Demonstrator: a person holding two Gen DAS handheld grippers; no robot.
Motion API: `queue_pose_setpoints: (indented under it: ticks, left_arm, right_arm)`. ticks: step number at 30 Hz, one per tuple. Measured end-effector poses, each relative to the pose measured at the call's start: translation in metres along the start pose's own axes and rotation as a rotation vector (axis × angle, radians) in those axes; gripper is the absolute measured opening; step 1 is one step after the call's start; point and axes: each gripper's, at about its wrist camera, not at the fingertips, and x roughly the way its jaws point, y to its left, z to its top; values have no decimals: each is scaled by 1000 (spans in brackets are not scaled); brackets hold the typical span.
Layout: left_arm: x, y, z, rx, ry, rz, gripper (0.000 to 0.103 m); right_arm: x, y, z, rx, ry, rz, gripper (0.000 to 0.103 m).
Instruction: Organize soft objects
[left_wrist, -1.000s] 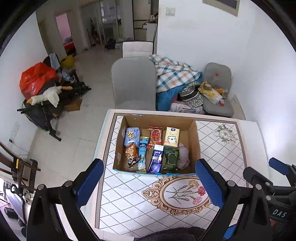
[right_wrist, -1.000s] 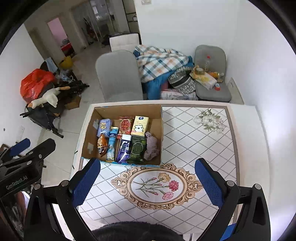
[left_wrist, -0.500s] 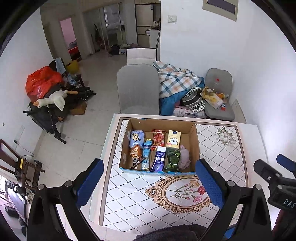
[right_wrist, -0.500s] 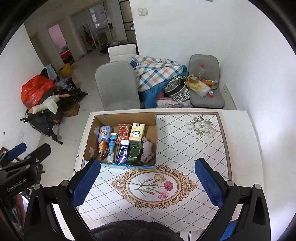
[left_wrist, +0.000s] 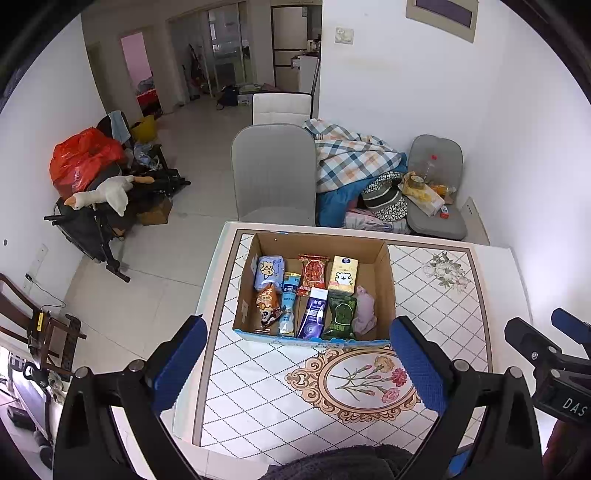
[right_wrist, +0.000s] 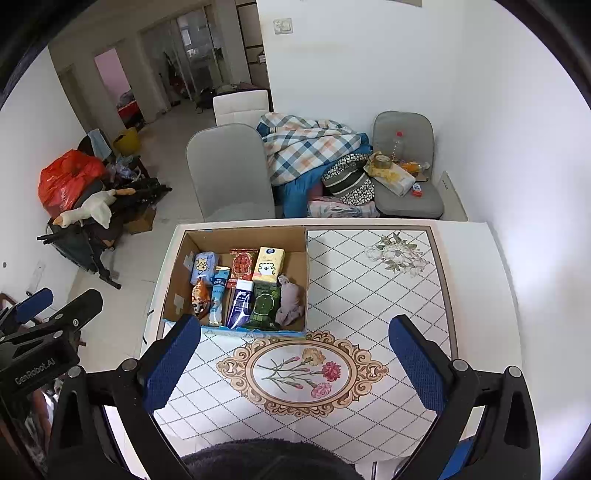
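— What colours are in the brown cardboard box (left_wrist: 384, 273)?

— A yellow pack (left_wrist: 343, 273), a red packet (left_wrist: 313, 269), a light blue pouch (left_wrist: 269, 268), a dark green pack (left_wrist: 341, 314) and a pale mauve cloth (left_wrist: 364, 310).

— And the table (right_wrist: 369, 295)?

— White, with a grey diamond grid and an oval of red and orange flowers (right_wrist: 303, 369).

— Behind it?

— A grey chair (left_wrist: 273, 170), a blue, white and orange plaid blanket (left_wrist: 351, 158), and a red bag (left_wrist: 81, 155).

— The gripper pads (right_wrist: 413, 365)?

— Blue.
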Motion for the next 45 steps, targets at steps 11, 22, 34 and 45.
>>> queue_pose_setpoints:
  ticks: [11,22,34,45]
  left_arm:
    - [5,1,0,7,15,-1,101]
    - [2,9,2,5,-5,15,101]
    - [4,10,0,11,7,7,101]
    - [2,9,2,32,5,-1,101]
  right_arm:
    - [4,1,2,-7,8,-12,103]
    - [6,-2,6,-29,-3,-64,103]
    - [4,-2,4,-35,-9,-83,103]
    - [-2,-4,0,-19,-24,-99,103]
